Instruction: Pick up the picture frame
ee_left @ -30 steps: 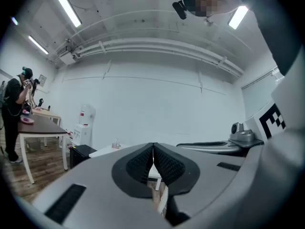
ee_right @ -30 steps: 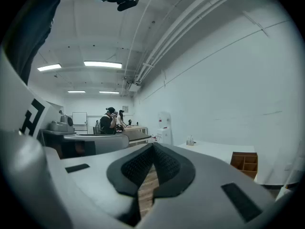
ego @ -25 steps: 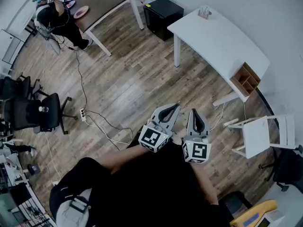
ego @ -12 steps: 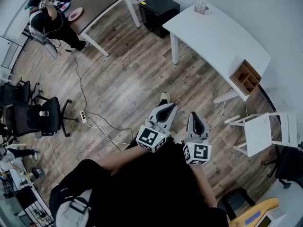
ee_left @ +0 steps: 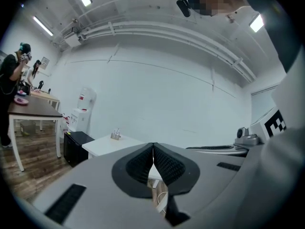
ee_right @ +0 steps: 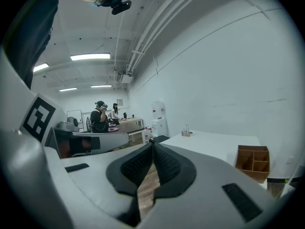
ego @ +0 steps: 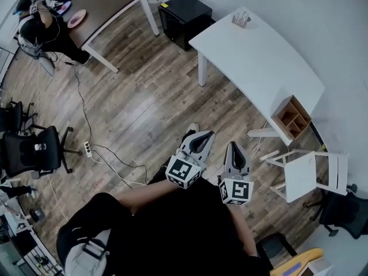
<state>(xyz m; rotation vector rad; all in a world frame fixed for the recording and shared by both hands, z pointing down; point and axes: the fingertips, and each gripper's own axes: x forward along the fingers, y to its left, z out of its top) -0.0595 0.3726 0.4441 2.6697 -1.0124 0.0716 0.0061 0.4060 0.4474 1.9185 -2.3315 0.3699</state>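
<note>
Over pale wood-plank floor (ego: 144,108) short of the white curved surface (ego: 259,56), left grey tool (ego: 207,135) pressed closed on nothing, right grey tool (ego: 233,146) just beside it, likewise closed and empty, brown wooden compartment box (ego: 291,117) at the surface's right end, picture frame not made out.

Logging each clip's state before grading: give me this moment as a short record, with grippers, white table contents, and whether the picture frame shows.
left gripper: jaws shut, nothing between them
right gripper: jaws shut, nothing between them
where: both over the wood floor, short of the white table
on table: small holder at far end, wooden organizer at near end
picture frame: not seen in any view
task stage: no grasp yet
</note>
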